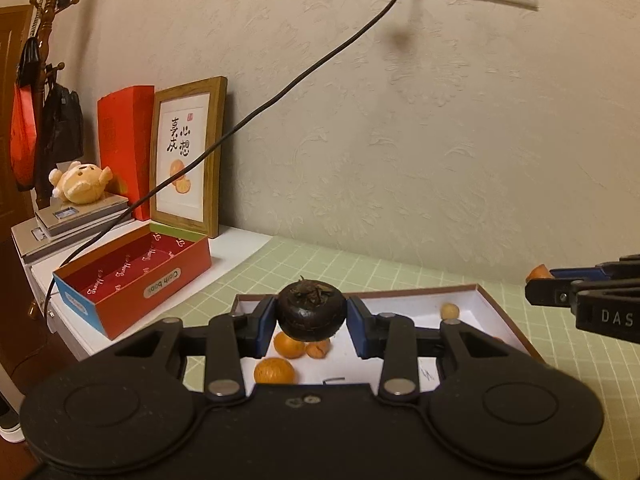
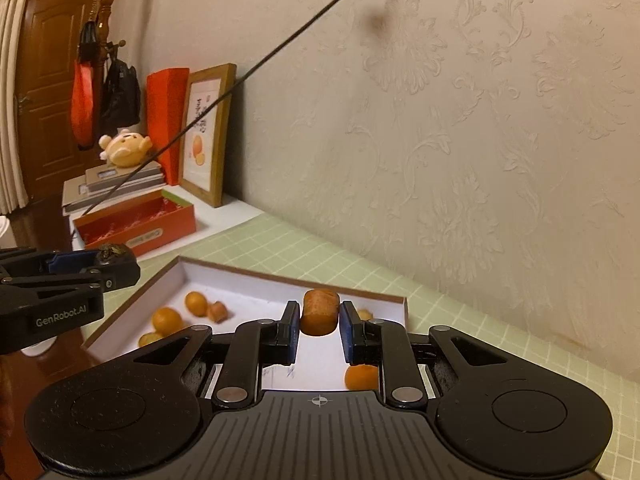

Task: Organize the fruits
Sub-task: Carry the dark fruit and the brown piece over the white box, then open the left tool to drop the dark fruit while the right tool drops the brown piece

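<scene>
Two grippers (image 1: 311, 316) (image 2: 319, 320), one fruit each

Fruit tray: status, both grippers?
Left gripper shut on dark round fruit. Right gripper shut on brown cylindrical piece. Both held above white tray; oranges remain inside. Red box open, cable crossing above it.

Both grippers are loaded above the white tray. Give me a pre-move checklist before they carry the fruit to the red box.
1. Left gripper shut on dark round fruit: ok.
2. Right gripper shut on orange-brown piece: ok.
3. Both loads lifted clear of the white tray: ok.
4. Red box open, interior free: ok.
5. Black cable crossing above the box, near the path: not ok.
6. Grip firmness on either load: cannot tell.
</scene>
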